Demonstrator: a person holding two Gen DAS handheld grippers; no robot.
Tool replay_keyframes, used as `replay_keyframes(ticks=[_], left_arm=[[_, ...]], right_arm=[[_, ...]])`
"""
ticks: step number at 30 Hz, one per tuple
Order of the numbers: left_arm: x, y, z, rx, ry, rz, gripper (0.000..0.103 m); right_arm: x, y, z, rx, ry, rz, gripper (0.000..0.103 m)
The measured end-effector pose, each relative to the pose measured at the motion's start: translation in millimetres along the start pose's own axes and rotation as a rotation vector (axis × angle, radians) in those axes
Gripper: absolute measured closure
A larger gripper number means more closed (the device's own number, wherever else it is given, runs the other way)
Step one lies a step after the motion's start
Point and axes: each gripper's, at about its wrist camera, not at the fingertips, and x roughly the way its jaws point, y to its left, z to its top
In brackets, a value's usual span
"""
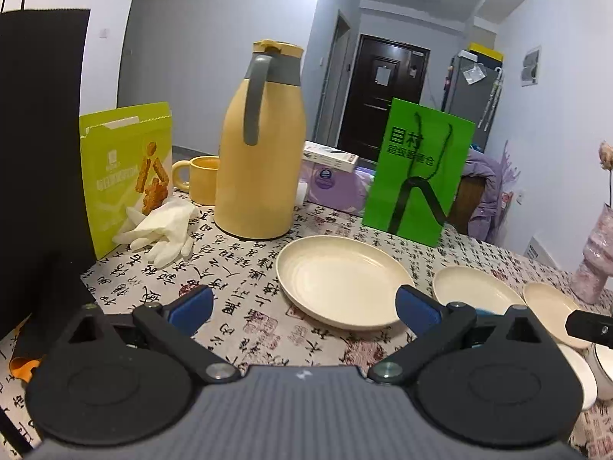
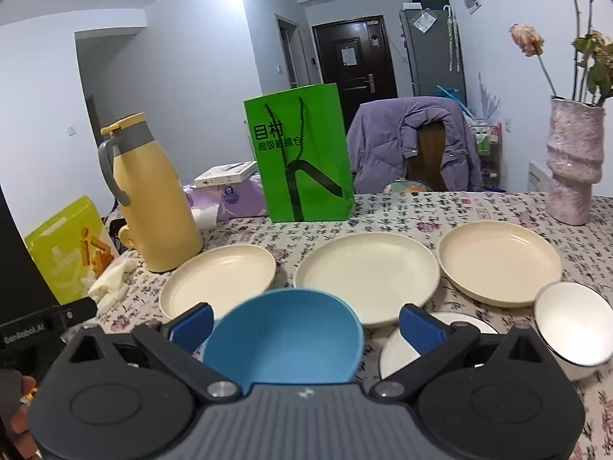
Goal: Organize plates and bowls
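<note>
Three cream plates lie in a row on the patterned tablecloth: left plate (image 2: pixel 218 280), middle plate (image 2: pixel 367 276), right plate (image 2: pixel 498 260). A blue bowl (image 2: pixel 283 337) sits between the wide-apart fingers of my right gripper (image 2: pixel 306 327), which is open and not clamping it. Two white bowls stand to the right: one (image 2: pixel 406 349) behind the right finger, one (image 2: pixel 574 322) tilted with a dark rim. My left gripper (image 1: pixel 304 310) hovers open and empty just short of the left plate (image 1: pixel 341 280); the middle plate (image 1: pixel 475 291) lies beyond its right finger.
A yellow thermos jug (image 1: pixel 260 145), yellow mug (image 1: pixel 199 178), snack box (image 1: pixel 126 176) and white gloves (image 1: pixel 161 234) crowd the far left. A green paper bag (image 2: pixel 302 157) stands behind the plates. A pink vase (image 2: pixel 571 165) stands at the right, and a chair with a purple jacket (image 2: pixel 413 142) is beyond the table.
</note>
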Motion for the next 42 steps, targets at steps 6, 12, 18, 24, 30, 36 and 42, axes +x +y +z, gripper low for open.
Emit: replay_keyframes(ticks=[6,12,18,24,30,36,42], left_arm=[[17.0,5.2,13.3,-0.021,0.007,0.022,0.000],[29.8,9.1,32.0,-0.034,-0.010,0.048,0.000],[49.5,10.1,46.5,-0.054,0.009,0.054,0.000],[75.8,13.7,52.7,-0.096,0.040,0.064,0.000],[106.2,18.1,58.5,-0.134,0.076,0.088,0.000],[130.6,27.3,66.8,-0.209,0.100,0.099,0.000],[154.5,33.4,71.3,-0.266,0.116,0.112,0.000]], right_arm=[[23.4,13.3,18.8,-0.029,0.022,0.025,0.000],[43.5,24.4,38.0,-0.036,0.044,0.071,0.000],[64.9,34.0,51.7,-0.050,0.061,0.058,0.000],[89.6,39.4,61.4,-0.070,0.088,0.034,0.000],[112.2,45.3,69.4,-0.090,0.107,0.015,0.000],[137.4,48.7,75.3,-0.093,0.128,-0.003,0.000],[158.0,55.2,79.6,-0.121,0.148,-0.018,0.000]])
